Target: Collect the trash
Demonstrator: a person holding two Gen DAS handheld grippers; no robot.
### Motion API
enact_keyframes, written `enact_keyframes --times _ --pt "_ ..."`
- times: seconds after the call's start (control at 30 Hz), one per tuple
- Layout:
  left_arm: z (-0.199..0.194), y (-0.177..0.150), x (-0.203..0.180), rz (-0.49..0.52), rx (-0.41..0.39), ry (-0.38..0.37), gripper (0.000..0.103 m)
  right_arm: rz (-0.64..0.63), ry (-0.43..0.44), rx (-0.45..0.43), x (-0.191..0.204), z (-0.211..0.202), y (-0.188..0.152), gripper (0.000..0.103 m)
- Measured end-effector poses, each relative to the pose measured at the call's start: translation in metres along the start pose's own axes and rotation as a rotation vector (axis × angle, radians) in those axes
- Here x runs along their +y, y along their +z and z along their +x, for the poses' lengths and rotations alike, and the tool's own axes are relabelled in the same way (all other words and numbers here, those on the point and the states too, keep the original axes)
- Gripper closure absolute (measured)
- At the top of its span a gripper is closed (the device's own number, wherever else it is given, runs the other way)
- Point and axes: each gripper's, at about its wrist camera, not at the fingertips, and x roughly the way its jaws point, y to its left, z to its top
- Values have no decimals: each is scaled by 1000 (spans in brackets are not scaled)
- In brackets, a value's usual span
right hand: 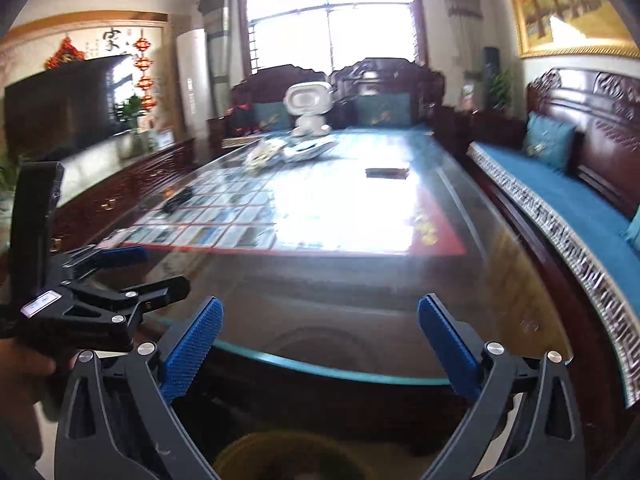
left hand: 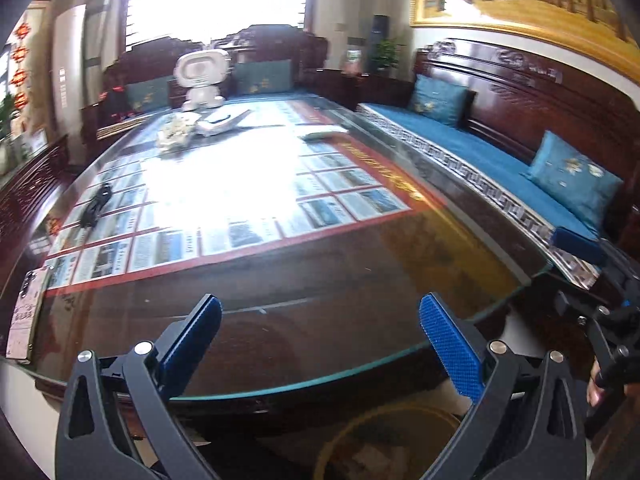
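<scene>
The setting is a living room with carved dark-wood sofas and blue cushions around a long glass-topped table (left hand: 360,280). Printed sheets lie under the glass.

**Gripper state.** The left gripper (left hand: 320,344) stands with its jaws wide apart and nothing between the blue pads. The right gripper (right hand: 320,344) is likewise spread wide and empty. Both point slightly downward over the near table edge.

**Task items.** A round basket (left hand: 392,440), probably the waste bin, sits on the floor directly below both grippers; its contents are too blurred to identify. The likely remaining trash is a crumpled pale wrapper (left hand: 174,134) at the far end of the table, just beside a white tray (left hand: 222,120) and in front of a white robot figure (left hand: 202,80). A flat item (right hand: 387,172) lies apart toward the sofa side, a black cord (left hand: 96,204) toward the left edge, and a phone (left hand: 26,312) at the near left corner.

**Step in hand.** Judged from empty jaws above the bin, this is the interval between one drop and the next pick.

**Next move.** It calls for a long reach across the glass to the wrapper, with the jaws lowered flat around it and clear of the tray.
</scene>
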Motion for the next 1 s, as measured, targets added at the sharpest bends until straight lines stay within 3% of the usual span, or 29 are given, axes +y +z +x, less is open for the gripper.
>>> enact_keyframes --times 0.13,0.23,0.3,0.43,0.57,0.77,0.87,1.0 --pt "10 3 -3 10 -22 192 4 19 -35 17 -7 20 1 8" --pt "17 1 -13 75 -51 396 4 57 -16 46 -15 32 -2 8" --pt "21 1 -15 111 -66 446 4 79 -5 60 -20 39 -1 8" --pt "33 5 -11 112 -31 397 4 97 -8 81 -28 47 -1 8" --pt "38 3 -3 60 1 396 4 104 -14 94 -31 50 -1 8" --pt "46 5 9 -14 50 326 4 117 -23 118 -35 56 -4 8" --pt "53 7 15 -48 91 256 4 118 -30 123 -36 59 0 8" --pt "56 10 31 -99 83 251 4 105 -45 113 -35 61 7 8"
